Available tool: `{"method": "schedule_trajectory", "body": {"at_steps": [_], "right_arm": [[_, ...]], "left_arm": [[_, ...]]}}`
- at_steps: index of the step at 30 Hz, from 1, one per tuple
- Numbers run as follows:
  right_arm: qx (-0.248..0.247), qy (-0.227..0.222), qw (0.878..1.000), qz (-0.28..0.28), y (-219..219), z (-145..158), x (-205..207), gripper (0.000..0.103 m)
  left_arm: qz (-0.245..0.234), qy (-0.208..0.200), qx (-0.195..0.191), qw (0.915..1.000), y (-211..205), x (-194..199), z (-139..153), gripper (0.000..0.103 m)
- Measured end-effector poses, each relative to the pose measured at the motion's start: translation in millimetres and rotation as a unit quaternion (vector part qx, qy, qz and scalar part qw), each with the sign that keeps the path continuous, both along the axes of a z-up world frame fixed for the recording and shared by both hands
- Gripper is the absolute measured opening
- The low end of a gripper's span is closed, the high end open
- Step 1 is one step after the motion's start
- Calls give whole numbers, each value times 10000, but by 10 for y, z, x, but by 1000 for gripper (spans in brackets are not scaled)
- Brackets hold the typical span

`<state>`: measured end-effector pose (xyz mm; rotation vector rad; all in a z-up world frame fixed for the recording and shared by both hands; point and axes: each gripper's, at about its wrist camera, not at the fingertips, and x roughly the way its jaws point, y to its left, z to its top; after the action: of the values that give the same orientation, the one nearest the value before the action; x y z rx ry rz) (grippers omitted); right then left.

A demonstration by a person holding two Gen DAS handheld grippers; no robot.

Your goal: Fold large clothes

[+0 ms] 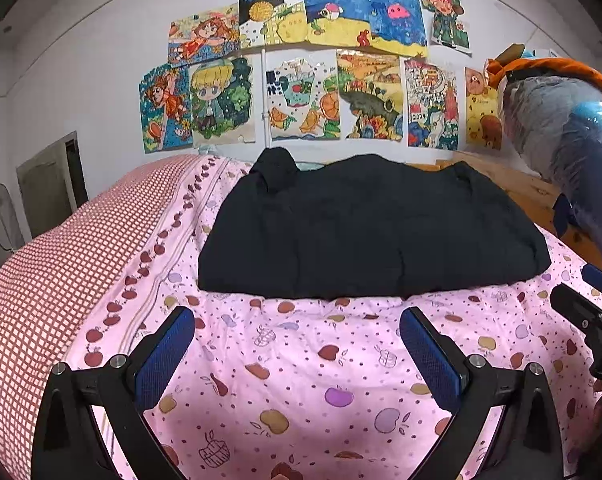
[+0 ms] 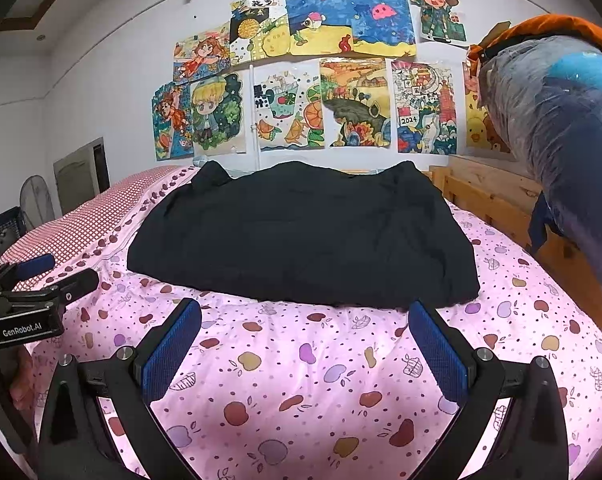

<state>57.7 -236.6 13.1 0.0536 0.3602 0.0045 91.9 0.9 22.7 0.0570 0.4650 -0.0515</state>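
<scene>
A large black garment lies folded into a wide rectangle on a pink fruit-print bedsheet; it also shows in the right wrist view. My left gripper is open and empty, held above the sheet just short of the garment's near edge. My right gripper is open and empty, also just short of the near edge, toward its right corner. The left gripper also shows at the left of the right wrist view. The right gripper shows at the right edge of the left wrist view.
A red-checked quilt lies along the left of the bed. A wooden bed frame and plastic-wrapped bundles stand at the right. Children's drawings cover the back wall. A fan stands at far left.
</scene>
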Motion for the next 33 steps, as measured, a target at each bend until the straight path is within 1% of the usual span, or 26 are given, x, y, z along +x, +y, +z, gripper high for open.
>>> {"method": "schedule_trajectory", "body": {"at_steps": [5,8,21,33], "right_arm": [[45,-118,9999,-39,-10,-10,-24,101],[68,-192,9998,-64,-13,-12,-48,101],[89,-129,9998,-88,-20,-42,-34,101],[88,-128,9998,-80,-34,-43,-32,101]], "left_arm": [[-79,-38,-148,9999,35,-43,-31,103],[-107,-93,-173,9998,45,-65,-29,103],[-108,-101,-171,9997,35,-63,-34,103],[-171,-133,-65,9997,-7,-77,-29,103]]}}
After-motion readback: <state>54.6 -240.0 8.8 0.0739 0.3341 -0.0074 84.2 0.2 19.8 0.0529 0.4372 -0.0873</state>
